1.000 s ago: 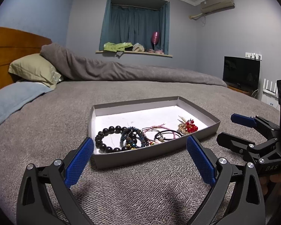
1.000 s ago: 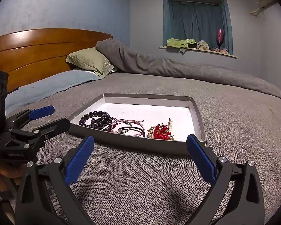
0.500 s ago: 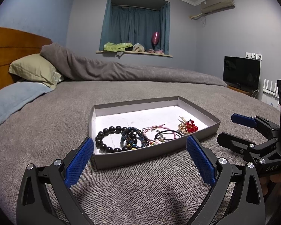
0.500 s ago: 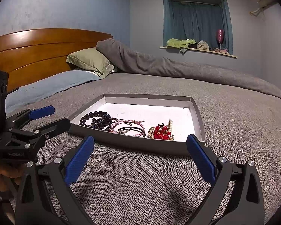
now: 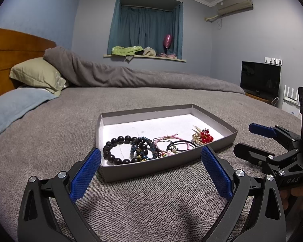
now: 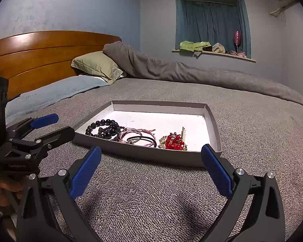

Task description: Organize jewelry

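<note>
1. Left wrist view: the left gripper [image 5: 150,168] hangs low over the grey bedspread [image 5: 50,133], jaws spread wide and holding nothing. Its blue pads frame the near wall of a shallow grey tray [image 5: 151,166], which lies flat on the bedspread just beyond the fingertips.
2. Left wrist view, tray contents: a black bead bracelet [image 5: 116,150] lies at the near left corner. A dark blue beaded bracelet [image 5: 144,147] touches it on the right. Next come pink cord bracelets [image 5: 163,141], then black hair ties [image 5: 179,146]. A red bead ornament [image 5: 205,137] with gold parts lies farthest right. The far half of the white tray floor is bare.
3. Left wrist view, right edge: the right gripper [image 5: 250,141] rests near the tray's right corner, jaws parted and empty. A hand [image 5: 299,198] grips its handle.
4. Right wrist view: the right gripper [image 6: 151,168] stands before the tray [image 6: 214,127], jaws wide apart, nothing between the pads. The red bead ornament [image 6: 174,141] lies nearest its right finger, the black bead bracelet [image 6: 100,128] toward the left.
5. Right wrist view, left edge: the left gripper [image 6: 55,127] points at the tray's left corner, jaws parted and empty.
6. Background: a green pillow [image 6: 98,65], a wooden headboard [image 6: 40,54], and a curtained window [image 5: 144,32].
</note>
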`<state>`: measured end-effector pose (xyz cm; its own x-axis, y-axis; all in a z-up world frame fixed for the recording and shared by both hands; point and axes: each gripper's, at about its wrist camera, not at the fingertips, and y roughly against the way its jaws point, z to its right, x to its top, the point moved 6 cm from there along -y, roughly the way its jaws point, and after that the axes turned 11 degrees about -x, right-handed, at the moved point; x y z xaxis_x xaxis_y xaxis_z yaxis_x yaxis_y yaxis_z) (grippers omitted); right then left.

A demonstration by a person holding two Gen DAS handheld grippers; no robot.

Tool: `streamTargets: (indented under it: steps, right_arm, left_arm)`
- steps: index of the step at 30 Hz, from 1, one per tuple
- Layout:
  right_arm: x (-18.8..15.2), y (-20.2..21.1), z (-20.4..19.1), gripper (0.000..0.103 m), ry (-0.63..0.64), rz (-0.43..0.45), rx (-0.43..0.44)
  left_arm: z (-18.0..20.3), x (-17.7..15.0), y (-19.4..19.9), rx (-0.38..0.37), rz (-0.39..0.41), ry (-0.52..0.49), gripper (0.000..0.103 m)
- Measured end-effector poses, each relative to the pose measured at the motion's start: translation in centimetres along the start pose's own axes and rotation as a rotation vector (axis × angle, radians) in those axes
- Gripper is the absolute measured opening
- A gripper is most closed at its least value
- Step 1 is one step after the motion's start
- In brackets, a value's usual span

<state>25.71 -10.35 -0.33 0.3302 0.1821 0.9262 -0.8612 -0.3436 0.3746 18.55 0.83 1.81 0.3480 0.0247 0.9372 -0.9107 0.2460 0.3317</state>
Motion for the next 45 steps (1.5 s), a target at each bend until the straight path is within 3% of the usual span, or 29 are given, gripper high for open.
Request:
streamTargets:
  steps: [45]
  right_arm:
    - [-0.07,-0.06,0.10,0.098,-0.010,-0.001,0.002]
  left_arm:
    - [-0.32,-0.07,-0.32,0.013,-0.012,0.019,0.098]
